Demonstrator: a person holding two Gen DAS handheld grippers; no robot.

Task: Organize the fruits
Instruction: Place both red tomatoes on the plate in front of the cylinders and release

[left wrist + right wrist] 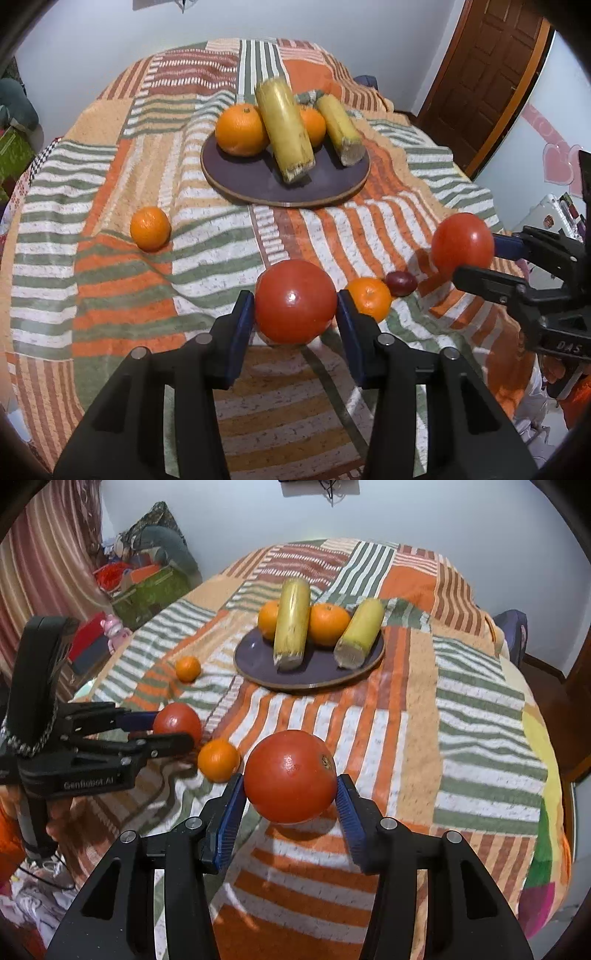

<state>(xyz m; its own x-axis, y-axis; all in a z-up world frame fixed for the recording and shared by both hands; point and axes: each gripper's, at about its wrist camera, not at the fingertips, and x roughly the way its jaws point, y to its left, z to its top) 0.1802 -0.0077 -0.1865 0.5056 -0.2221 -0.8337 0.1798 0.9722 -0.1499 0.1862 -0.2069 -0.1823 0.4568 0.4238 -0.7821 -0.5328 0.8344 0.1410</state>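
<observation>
Both grippers clamp red tomatoes

A patchwork cloth of orange, green, white and brown striped blocks covers the round table and lies in soft wrinkles. Behind it stands a pale bluish wall. A brown panelled wooden door shows at the far right in the left wrist view, and pink heart shapes mark the wall beside it. In the right wrist view a striped curtain hangs at the left, with a green box of mixed clutter near it, a grey cushion above that, and a small pink toy just beside a red case.
</observation>
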